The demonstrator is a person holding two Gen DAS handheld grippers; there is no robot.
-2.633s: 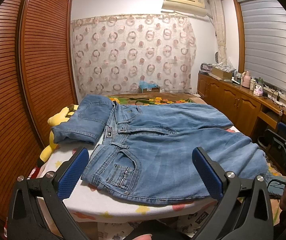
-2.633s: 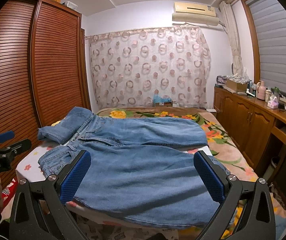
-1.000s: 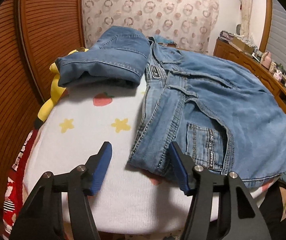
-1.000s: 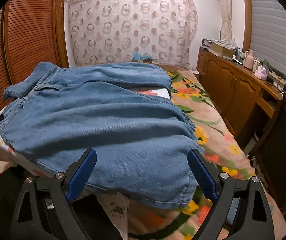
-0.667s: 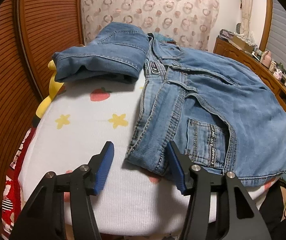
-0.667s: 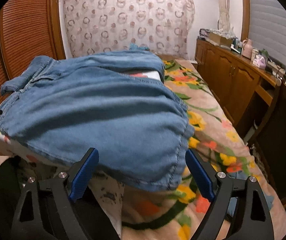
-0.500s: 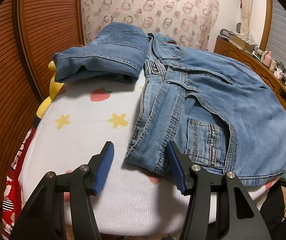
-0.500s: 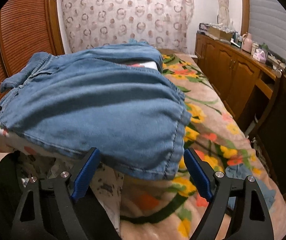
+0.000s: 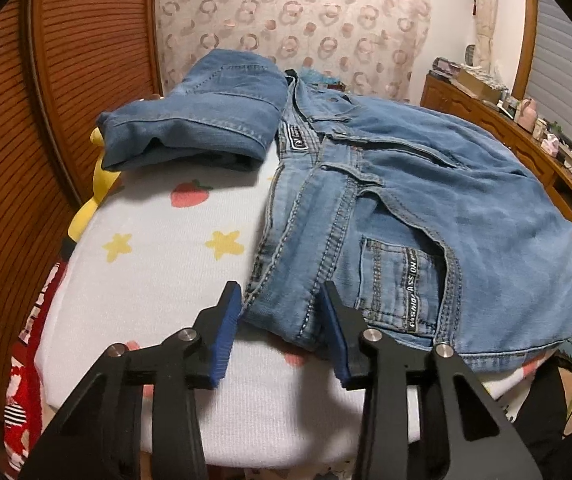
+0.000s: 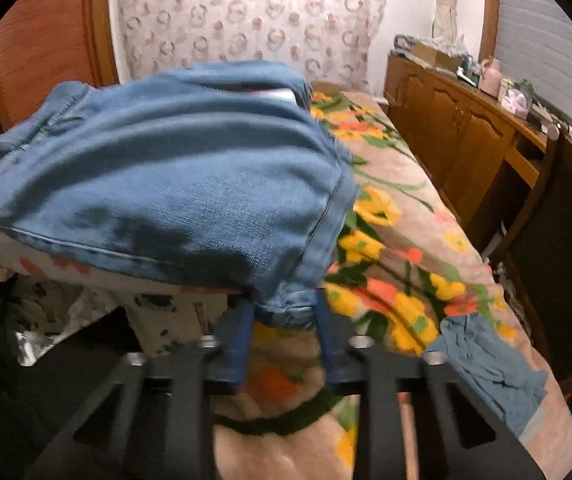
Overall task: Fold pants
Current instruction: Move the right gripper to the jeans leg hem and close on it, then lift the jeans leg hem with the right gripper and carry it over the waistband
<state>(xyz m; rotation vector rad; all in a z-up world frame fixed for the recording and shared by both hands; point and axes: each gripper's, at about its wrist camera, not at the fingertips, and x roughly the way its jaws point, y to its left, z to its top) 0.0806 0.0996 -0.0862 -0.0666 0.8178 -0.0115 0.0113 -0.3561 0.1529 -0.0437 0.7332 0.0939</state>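
Denim first: the spread-out light-blue jeans (image 9: 426, 200) lie flat across the white star-and-strawberry bed sheet (image 9: 158, 264), waistband toward the louvred wooden wardrobe (image 9: 46, 92), legs running out over the floral blanket (image 10: 398, 248).

What changed in the last second: both grippers narrowed from wide open and moved onto fabric.

- Left gripper (image 9: 282, 312): we've got its blue pads straddling the near waistband corner. Jaws are partly closed, gap remains either side of the denim, so not clamped yet as far as we can see.
- Right gripper (image 10: 282, 316): we've closed in on the hem corner of the near leg. Cloth sits bunched between the pads and looks pinched. Frame is motion-blurred, so we call it a grip with some caution.

A second, darker folded pair of jeans (image 9: 194, 120) rests at the far left of the bed, just beside the waistband; a yellow plush toy (image 9: 98, 184) pokes out beneath it. Neither is in our way.

Our read: near edge is being secured at both ends, so the first lengthwise fold, near leg over far leg, is next. Left needs to finish closing first; lifting with only the hem held would skew the fold.
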